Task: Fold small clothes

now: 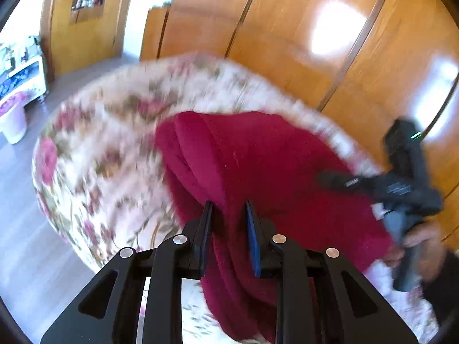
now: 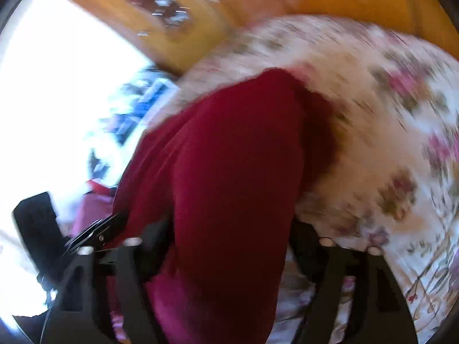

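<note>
A deep red garment (image 1: 258, 154) lies bunched across a bed covered in a white bedspread (image 1: 94, 132) printed with pink roses and green leaves. In the left wrist view the cloth spreads from the middle of the bed toward its right edge, with a rolled fold along its left side, and a thick hanging length of it runs down between the fingers of the left gripper (image 1: 229, 209). Those fingers stand close together and pinch the red cloth, one black pad and one blue-faced pad on either side of the fold.

The right gripper (image 1: 341, 179) appears in the same view at the right edge of the garment, dark and blurred, held by a hand (image 1: 421, 240) near the bed's side; from here it cannot be told how its fingers stand.

In the right wrist view the garment (image 2: 229, 172) fills the centre of the picture, draped in a tall heap that rises over the right gripper (image 2: 229, 235). Its two black arms stand spread wide apart, one on each side of the cloth; the fingertips are hidden by the fabric, and no pad can be seen pressing on it. The left gripper (image 2: 97, 232) shows at the lower left as a blurred black shape against the garment's edge.

Glossy orange-brown wardrobe doors (image 1: 301, 28) stand behind the bed. Grey floor (image 1: 25, 229) shows at the left, with a white bin (image 1: 13, 120) beside it.
</note>
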The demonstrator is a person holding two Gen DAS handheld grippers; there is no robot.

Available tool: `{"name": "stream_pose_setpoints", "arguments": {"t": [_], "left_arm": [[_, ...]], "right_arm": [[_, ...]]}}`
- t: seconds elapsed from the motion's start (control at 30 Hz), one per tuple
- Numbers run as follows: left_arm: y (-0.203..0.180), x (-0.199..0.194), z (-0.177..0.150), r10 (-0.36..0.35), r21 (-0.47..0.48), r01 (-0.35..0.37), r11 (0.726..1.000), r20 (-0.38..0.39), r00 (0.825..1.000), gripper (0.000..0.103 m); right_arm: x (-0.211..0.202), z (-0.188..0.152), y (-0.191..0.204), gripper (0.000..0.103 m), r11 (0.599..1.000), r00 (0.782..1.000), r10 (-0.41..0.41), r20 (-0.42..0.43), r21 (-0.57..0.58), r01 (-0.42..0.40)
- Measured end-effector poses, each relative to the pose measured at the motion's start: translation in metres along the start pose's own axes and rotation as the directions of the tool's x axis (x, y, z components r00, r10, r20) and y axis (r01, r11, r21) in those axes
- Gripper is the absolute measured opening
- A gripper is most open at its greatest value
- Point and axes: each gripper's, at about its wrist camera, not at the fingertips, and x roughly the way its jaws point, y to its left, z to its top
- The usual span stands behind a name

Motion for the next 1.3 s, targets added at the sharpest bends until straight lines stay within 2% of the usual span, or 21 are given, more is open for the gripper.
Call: {"name": "stream_pose_setpoints", "arguments": {"t": [0.07,0.13,0.2,0.23,0.27,0.3,0.33,0.37,0.43,0.5,0.53,0.6,0.67,0.73,0.8,0.87,0.9,0.97,1.1,1.27,1.3], "left_arm": [[-0.005,-0.005,0.002,0.015,0.020,-0.016,1.000,0.025,1.000,0.022],[-0.007,-0.012,0.005,0.033,0.019,-0.034,0.999,0.039,0.999,0.027],[-0.008,-0.025,0.007,0.064,0.004,-0.064,0.998,0.061,0.996,0.027],[-0.008,-0.029,0.006,0.076,0.000,-0.076,0.997,0.077,0.994,0.027],[-0.010,-0.041,0.005,0.076,0.000,-0.077,0.997,0.107,0.991,0.027],[-0.010,-0.047,0.003,0.069,-0.001,-0.069,0.998,0.122,0.990,0.032],[-0.010,-0.050,0.002,0.062,-0.009,-0.061,0.998,0.130,0.990,0.043],[-0.009,-0.051,-0.003,0.071,-0.024,-0.068,0.997,0.125,0.990,0.046],[-0.007,-0.040,-0.004,0.089,-0.043,-0.085,0.995,0.093,0.992,0.048],[-0.004,-0.031,-0.007,0.062,-0.085,-0.057,0.995,0.055,0.997,0.048],[-0.005,-0.027,-0.009,0.038,-0.078,-0.034,0.996,0.049,0.998,0.048],[-0.013,-0.018,-0.010,0.021,-0.037,-0.020,0.999,0.033,0.999,0.048],[-0.023,-0.018,-0.011,-0.017,-0.008,0.018,1.000,0.037,0.999,0.047],[-0.039,-0.018,-0.012,-0.003,0.061,0.000,0.998,0.047,0.999,0.047],[-0.046,-0.009,-0.013,0.024,0.095,-0.027,0.995,0.038,0.999,0.047],[-0.037,0.000,-0.012,0.029,0.066,-0.030,0.997,0.024,0.999,0.047],[-0.032,0.001,-0.011,0.018,0.039,-0.019,0.999,0.014,1.000,0.048],[-0.028,-0.004,-0.011,0.008,0.010,-0.008,1.000,0.009,1.000,0.049],[-0.034,-0.025,-0.016,0.072,0.027,-0.073,0.997,0.047,0.996,0.053],[-0.042,-0.052,-0.023,0.145,0.038,-0.150,0.988,0.099,0.984,0.053],[-0.045,-0.058,-0.025,0.169,0.039,-0.175,0.984,0.110,0.979,0.056]], "right_arm": [[-0.007,-0.002,0.005,0.091,0.999,0.999,-0.029,0.028,-0.025,0.030],[-0.019,0.001,0.018,0.092,0.991,0.991,-0.110,0.070,-0.067,0.115],[-0.034,-0.008,0.039,0.092,0.963,0.965,-0.221,0.143,-0.125,0.239],[-0.043,-0.014,0.053,0.091,0.937,0.942,-0.272,0.199,-0.169,0.306],[-0.049,-0.019,0.062,0.089,0.923,0.931,-0.282,0.231,-0.198,0.329],[-0.053,-0.024,0.070,0.084,0.915,0.927,-0.279,0.250,-0.222,0.336],[-0.057,-0.031,0.080,0.078,0.908,0.926,-0.270,0.263,-0.251,0.336],[-0.059,-0.041,0.085,0.077,0.902,0.928,-0.261,0.266,-0.275,0.333],[-0.048,-0.050,0.094,0.078,0.886,0.935,-0.268,0.234,-0.321,0.334],[-0.043,-0.064,0.087,0.078,0.857,0.914,-0.351,0.203,-0.324,0.401],[-0.032,-0.065,0.079,0.077,0.853,0.905,-0.392,0.165,-0.302,0.425],[-0.027,-0.073,0.050,0.075,0.891,0.915,-0.390,0.106,-0.209,0.404],[-0.034,-0.084,0.016,0.075,0.939,0.939,-0.334,0.086,-0.056,0.340],[-0.039,-0.097,-0.011,0.077,0.962,0.959,-0.270,0.082,0.059,0.266],[-0.041,-0.098,-0.015,0.079,0.965,0.962,-0.257,0.092,0.080,0.250],[-0.038,-0.093,-0.005,0.086,0.947,0.942,-0.320,0.104,0.030,0.318],[-0.035,-0.090,0.002,0.089,0.930,0.924,-0.364,0.116,-0.012,0.367],[-0.033,-0.089,0.009,0.093,0.911,0.907,-0.403,0.124,-0.042,0.410],[-0.040,-0.090,0.017,0.093,0.888,0.885,-0.443,0.146,-0.062,0.455],[-0.052,-0.093,0.042,0.093,0.828,0.819,-0.520,0.241,-0.095,0.553],[-0.057,-0.094,0.049,0.093,0.818,0.807,-0.526,0.269,-0.098,0.566]]}}
